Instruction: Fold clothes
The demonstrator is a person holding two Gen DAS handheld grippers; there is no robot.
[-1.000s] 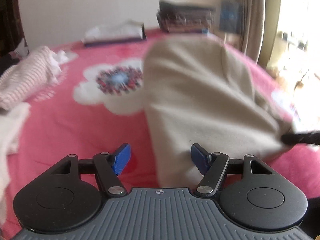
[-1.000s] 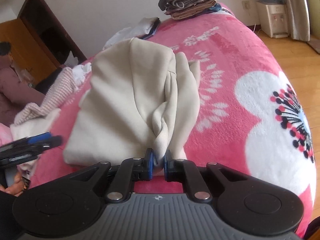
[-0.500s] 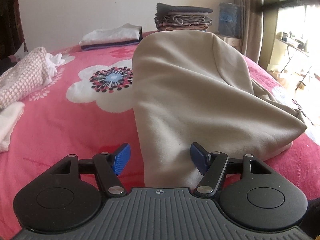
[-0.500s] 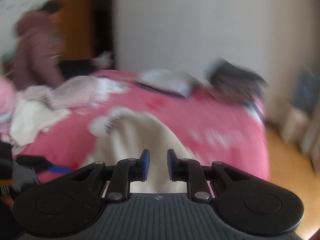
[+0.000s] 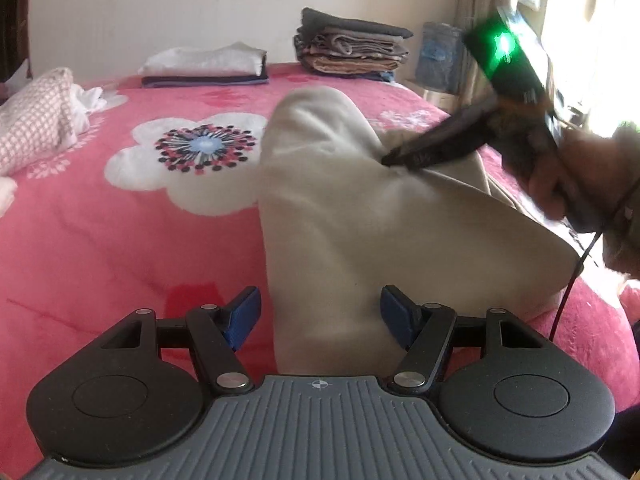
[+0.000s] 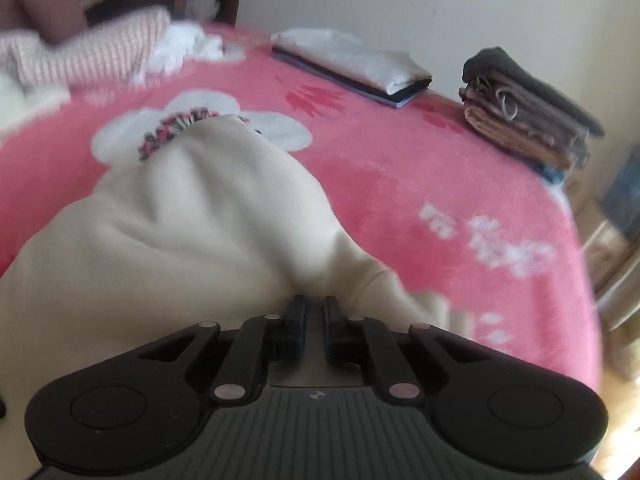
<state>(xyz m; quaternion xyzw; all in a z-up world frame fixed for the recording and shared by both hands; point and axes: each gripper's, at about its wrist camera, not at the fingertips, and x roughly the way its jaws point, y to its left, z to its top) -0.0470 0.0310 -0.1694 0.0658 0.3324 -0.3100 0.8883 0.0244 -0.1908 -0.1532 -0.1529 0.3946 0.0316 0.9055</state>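
A beige garment [image 5: 360, 220] lies folded on the pink flowered blanket [image 5: 100, 240], running away from me. My left gripper [image 5: 320, 312] stands open over its near end, with the cloth between the blue pads but not pinched. In the left wrist view my right gripper [image 5: 394, 158] comes in from the right in a person's hand [image 5: 560, 176], and the cloth puckers at its tip. In the right wrist view its jaws [image 6: 315, 320] are closing with a ridge of the beige garment [image 6: 180, 220] between them.
At the far edge of the bed stand a stack of brown and grey folded clothes [image 5: 352, 50] and a white folded piece on dark ones [image 5: 204, 66]. A pink checked garment [image 5: 36, 120] lies crumpled at the left. A seated person [image 6: 48, 0] is beyond it.
My right gripper let go of the bunched edge, swung across and rolled, and now pinches the garment's upper fold, appearing in the left wrist view. The left gripper stayed put and open.
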